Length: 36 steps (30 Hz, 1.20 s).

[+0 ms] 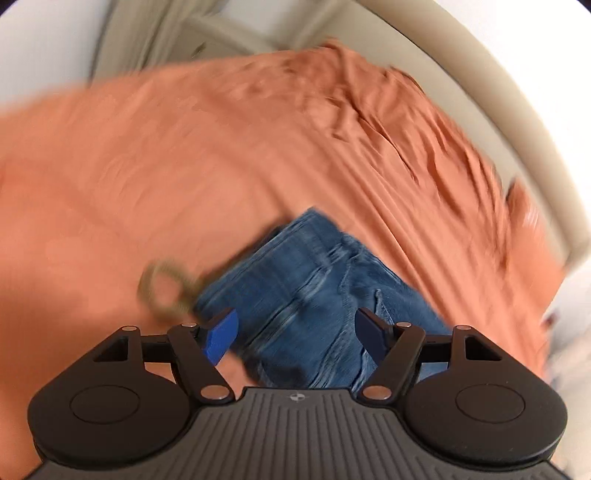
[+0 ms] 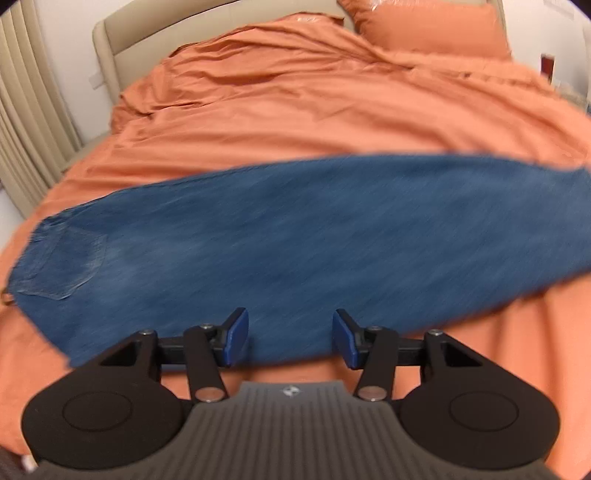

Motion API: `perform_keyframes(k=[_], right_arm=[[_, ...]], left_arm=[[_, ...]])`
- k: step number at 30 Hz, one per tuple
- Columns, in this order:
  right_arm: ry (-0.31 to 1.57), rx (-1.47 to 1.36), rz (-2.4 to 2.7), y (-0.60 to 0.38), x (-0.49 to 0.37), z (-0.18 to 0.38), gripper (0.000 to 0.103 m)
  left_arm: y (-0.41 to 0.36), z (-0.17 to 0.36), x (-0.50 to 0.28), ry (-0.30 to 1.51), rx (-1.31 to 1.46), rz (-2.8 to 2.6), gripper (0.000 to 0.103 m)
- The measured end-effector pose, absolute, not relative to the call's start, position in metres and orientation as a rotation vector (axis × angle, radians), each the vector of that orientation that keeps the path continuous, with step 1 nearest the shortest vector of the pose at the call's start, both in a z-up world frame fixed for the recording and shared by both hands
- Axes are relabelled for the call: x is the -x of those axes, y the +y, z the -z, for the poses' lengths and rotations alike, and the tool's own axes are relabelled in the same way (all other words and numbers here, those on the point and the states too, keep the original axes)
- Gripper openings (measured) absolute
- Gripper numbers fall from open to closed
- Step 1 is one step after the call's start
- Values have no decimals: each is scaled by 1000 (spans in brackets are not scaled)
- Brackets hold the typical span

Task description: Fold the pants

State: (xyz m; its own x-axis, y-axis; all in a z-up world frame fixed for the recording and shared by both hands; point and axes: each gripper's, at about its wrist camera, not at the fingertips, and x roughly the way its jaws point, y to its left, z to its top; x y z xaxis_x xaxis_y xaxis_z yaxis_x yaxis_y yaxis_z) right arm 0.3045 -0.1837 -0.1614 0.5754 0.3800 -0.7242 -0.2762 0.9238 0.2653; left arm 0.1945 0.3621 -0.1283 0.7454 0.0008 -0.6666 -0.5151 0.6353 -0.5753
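Blue jeans (image 2: 295,236) lie flat across the orange bed cover, folded lengthwise, with the back pocket (image 2: 62,258) at the left and the leg ends running off to the right. My right gripper (image 2: 290,339) is open and empty, just above the jeans' near edge at mid-length. In the left wrist view the waist end of the jeans (image 1: 317,295) lies below my left gripper (image 1: 296,334), which is open and empty. A tan drawstring loop (image 1: 166,291) sticks out at the jeans' left side. Both views are motion-blurred.
The orange duvet (image 2: 314,103) covers the whole bed, rumpled toward the beige headboard (image 2: 147,40). An orange pillow (image 2: 432,26) lies at the back right. Beige curtains (image 2: 26,110) hang at the left, past the bed's edge.
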Motion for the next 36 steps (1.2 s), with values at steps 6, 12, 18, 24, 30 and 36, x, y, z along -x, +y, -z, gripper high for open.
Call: perform_keyframes(k=[6,12,18,24,30,36], right_arm=[[888,-53,-505,-129,-269,160,47],[891,33,-704,-66,-237,169,47],[732,233,-738,-11,-218,172,47],[692,377,-701,9,-232,181,47],[616,517,-705,6,-222,170,48],[679,629,-639,6,-235,185,48]], left_arm=[[379,202,-184,581,1188,-296,88],[385,204,-218,604,1142,-348,44],[376,156,-229,628,860,-402,16],[370,154,-248,690,718,-407,16],[368,156,-243,714,672,-382,16],[369,157,-242,723,666,-379,16]])
